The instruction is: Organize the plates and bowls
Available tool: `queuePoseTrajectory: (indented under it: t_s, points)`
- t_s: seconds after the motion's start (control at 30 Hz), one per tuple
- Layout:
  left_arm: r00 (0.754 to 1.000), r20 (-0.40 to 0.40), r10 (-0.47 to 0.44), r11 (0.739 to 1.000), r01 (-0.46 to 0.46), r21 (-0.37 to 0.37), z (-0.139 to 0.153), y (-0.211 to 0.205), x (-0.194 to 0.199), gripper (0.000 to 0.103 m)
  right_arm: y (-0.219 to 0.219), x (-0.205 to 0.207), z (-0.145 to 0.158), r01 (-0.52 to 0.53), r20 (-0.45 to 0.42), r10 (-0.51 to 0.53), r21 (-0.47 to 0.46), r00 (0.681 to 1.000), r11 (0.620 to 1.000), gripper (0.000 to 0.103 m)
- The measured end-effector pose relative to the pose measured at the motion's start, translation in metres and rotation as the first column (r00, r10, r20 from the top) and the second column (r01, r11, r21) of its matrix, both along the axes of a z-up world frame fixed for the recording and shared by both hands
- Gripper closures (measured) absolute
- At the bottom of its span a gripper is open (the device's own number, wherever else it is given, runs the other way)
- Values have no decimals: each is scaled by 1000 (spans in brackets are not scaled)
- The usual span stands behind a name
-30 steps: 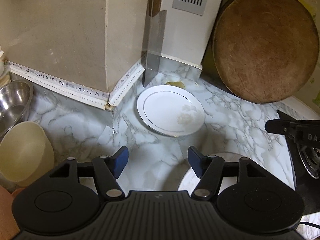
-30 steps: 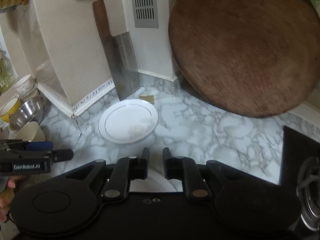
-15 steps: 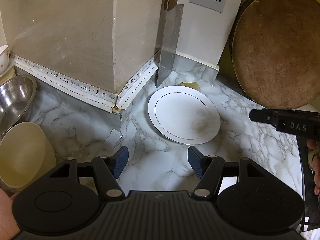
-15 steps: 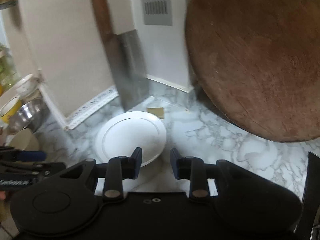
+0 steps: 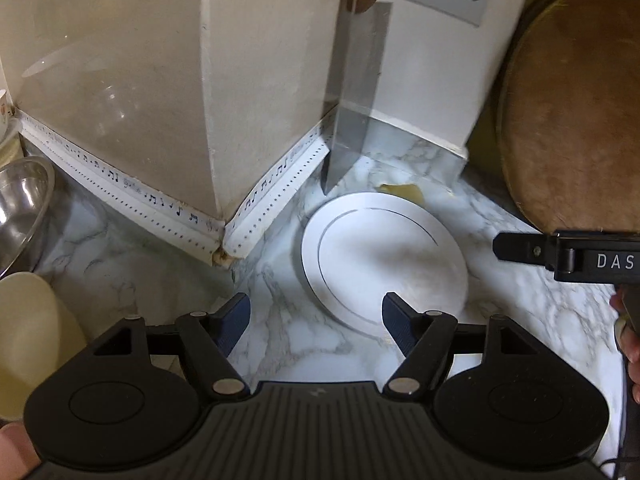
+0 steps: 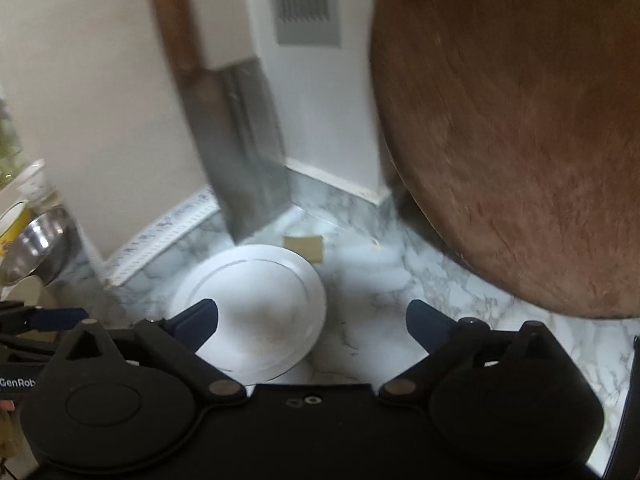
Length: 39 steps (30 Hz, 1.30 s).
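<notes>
Marble-pattern tabletop (image 5: 120, 264), grey-white veining, ends at a tiled wall with a protruding beige column (image 5: 208, 80); a white trim strip printed with music notes (image 5: 120, 180) runs along the column's base.

Far left edge: steel bowl (image 5: 20, 204), with a cream bowl (image 5: 28, 340) just in front of it.

Left gripper (image 5: 316, 322): jaws wide apart, empty, held above bare marble just short of the plate.

Inner corner of the tabletop: cleaver (image 5: 356, 100) leans upright against the wall, tip on the marble, wooden handle up. White plate (image 5: 380, 264) lies flat just in front of the blade tip, thin ring around its well, faint brownish smear at centre. Small tan scrap (image 6: 304, 246) lies beside the plate's far rim. Grey vent grille (image 6: 306, 0) on the wall above.

Right gripper (image 6: 312, 320): jaws wide apart, empty; its left finger overlaps the plate's near rim in view, contact unclear. Right view is motion-blurred.

Right: big round wooden cutting board (image 6: 520, 128) stands on edge against the wall.
</notes>
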<state>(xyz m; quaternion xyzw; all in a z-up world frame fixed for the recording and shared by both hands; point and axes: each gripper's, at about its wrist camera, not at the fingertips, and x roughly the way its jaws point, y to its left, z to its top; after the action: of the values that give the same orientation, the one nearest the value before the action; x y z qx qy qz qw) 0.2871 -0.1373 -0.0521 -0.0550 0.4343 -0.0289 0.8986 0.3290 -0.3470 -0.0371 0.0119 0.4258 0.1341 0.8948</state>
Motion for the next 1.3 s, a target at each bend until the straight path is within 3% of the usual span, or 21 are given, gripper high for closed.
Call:
queuePoseTrajectory:
  t_s: [0.1, 0.23, 0.57, 0.87, 1.07, 1.23, 1.3]
  points:
    - [1000, -20, 9, 1000, -10, -14, -9, -4, 14, 31, -3, 20, -15, 0, -96, 3, 29, 995, 1000, 8]
    - [997, -64, 44, 999, -46, -25, -22, -5, 29, 31, 0, 39, -33, -7, -155, 9, 14, 988, 1000, 13]
    - [989, -118, 94, 992, -103, -79, -39, -3, 49, 33, 4, 60, -51, -31, -229, 34, 18, 973, 999, 31]
    - [987, -117, 113, 987, -125, -102, -42, 2, 57, 72, 7, 66, -58, -46, -256, 57, 50, 965, 998, 51]
    - [986, -116, 120, 983, -134, -123, -42, 6, 57, 80, 9, 66, -59, -50, -267, 71, 85, 961, 995, 67]
    - [987, -114, 116, 984, -129, -120, -41, 10, 54, 82, 9, 65, -59, -40, -257, 56, 64, 965, 997, 76]
    - [987, -115, 114, 985, -128, -120, -41, 10, 53, 85, 7, 64, -59, -36, -255, 50, 59, 966, 998, 85]
